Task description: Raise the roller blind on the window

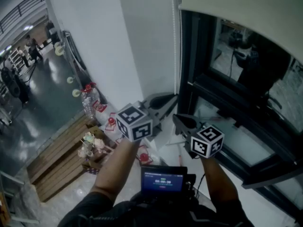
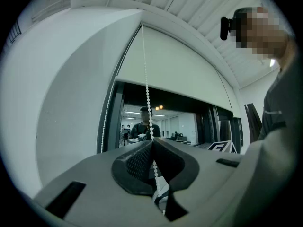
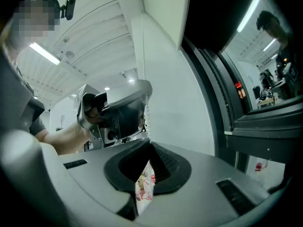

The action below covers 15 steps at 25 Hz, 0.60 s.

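Cream fabric roller blind (image 1: 236, 8) covers the top of the dark-framed window (image 1: 208, 86), above and to the right of both tools. Its white bead chain (image 2: 147, 89) hangs vertically beside the frame. We have the left gripper (image 2: 152, 142) clamped shut on it. The right gripper (image 3: 149, 144), jaws likewise together, appears to pinch it just below. We judge the next pull must run straight down the chain.

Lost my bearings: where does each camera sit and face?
Head view: on the head, looking down; left tool, right tool, both forearms.
Left gripper view: on left tool, looking up the bead chain at the roller blind; a shoulder.
Right gripper view: on right tool, facing the left tool; an arm.
Gripper views share the bead chain.
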Available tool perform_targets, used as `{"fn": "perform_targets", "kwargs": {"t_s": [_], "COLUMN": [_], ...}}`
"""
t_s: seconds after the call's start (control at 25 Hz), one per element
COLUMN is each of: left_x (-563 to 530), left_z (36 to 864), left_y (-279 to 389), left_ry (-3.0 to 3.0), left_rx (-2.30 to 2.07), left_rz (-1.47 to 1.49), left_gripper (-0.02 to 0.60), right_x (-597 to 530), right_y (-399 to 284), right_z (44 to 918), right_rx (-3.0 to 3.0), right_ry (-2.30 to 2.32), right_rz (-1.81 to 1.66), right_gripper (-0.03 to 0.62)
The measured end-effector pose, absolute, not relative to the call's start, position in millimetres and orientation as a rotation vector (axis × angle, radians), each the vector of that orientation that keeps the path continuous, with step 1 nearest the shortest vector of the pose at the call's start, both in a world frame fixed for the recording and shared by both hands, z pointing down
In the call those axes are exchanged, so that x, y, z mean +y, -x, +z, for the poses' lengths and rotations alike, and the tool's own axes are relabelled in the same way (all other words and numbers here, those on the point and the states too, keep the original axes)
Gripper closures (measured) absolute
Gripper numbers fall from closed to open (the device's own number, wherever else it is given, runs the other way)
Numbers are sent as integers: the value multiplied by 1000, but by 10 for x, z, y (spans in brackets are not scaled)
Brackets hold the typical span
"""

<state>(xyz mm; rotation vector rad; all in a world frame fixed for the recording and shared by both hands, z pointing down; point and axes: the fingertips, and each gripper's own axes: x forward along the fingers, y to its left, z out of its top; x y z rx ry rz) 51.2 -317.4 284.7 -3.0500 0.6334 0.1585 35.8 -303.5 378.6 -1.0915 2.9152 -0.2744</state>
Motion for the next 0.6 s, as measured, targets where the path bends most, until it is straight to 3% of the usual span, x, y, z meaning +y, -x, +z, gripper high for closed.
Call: {"fn": "perform_targets", "kwargs": {"t_s": [0.6], "left_x": [-3141], "left_z": [3253], "left_y": [-554], "left_ry": [3070], "left_rx": [647], "left_rz": [95], "left_gripper": [580], "right_x": [-3031], "right_y": [-411], "right_z": [4183], "right_rx": [2969], "right_ry": [1151], "right_rz": [-365], "right_gripper": [589]}}
